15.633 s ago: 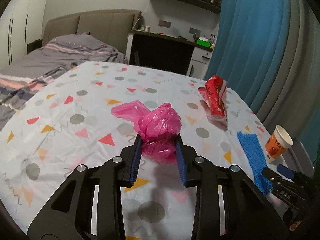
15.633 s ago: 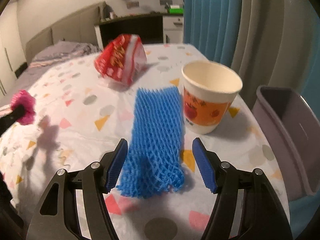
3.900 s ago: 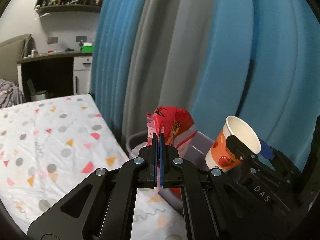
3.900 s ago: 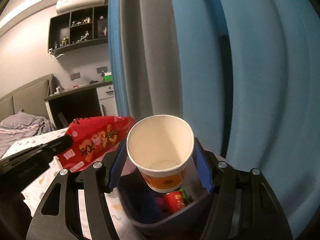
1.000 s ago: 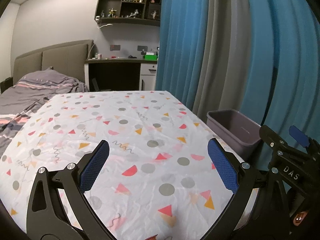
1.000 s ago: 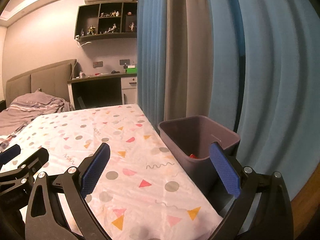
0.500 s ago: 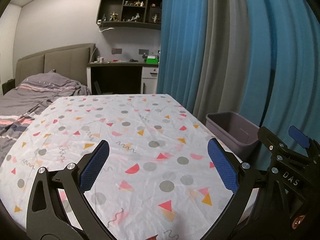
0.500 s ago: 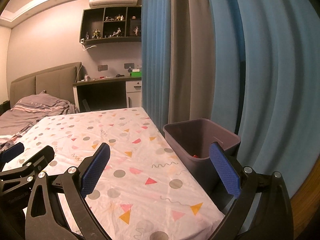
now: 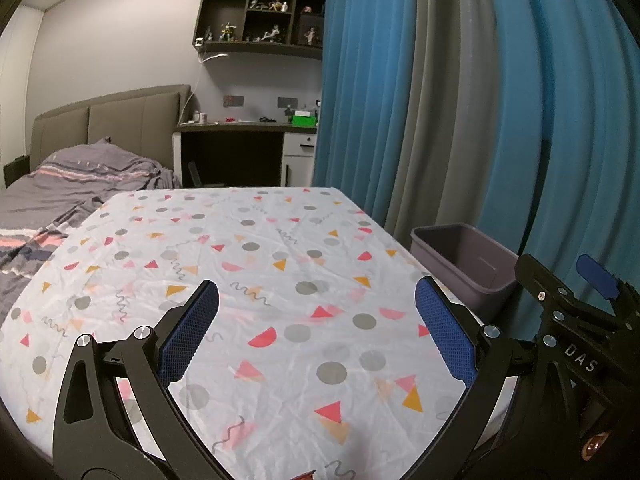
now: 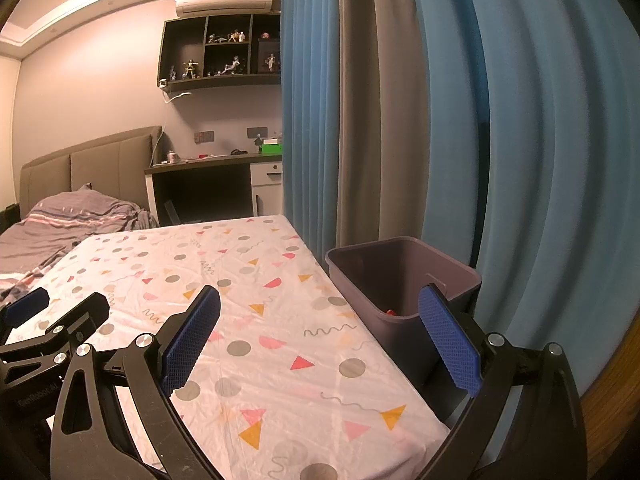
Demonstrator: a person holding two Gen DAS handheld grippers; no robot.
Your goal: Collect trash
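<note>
We hold the left gripper (image 9: 316, 336) and the right gripper (image 10: 320, 338) spread wide, both empty, above the white table with its triangle-and-dot cloth (image 9: 256, 264). The grey plastic bin (image 10: 404, 280) stands just beside the table's right edge, a scrap of red trash (image 10: 390, 312) showing inside.

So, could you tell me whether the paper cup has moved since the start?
Yes. It is gone from the table, where it stood beside the bin; presumably it is inside, hidden.

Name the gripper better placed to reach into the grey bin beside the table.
Right. The right gripper hangs open with the grey plastic bin just ahead by its right finger; the left gripper, also open, faces the patterned tablecloth.
</note>
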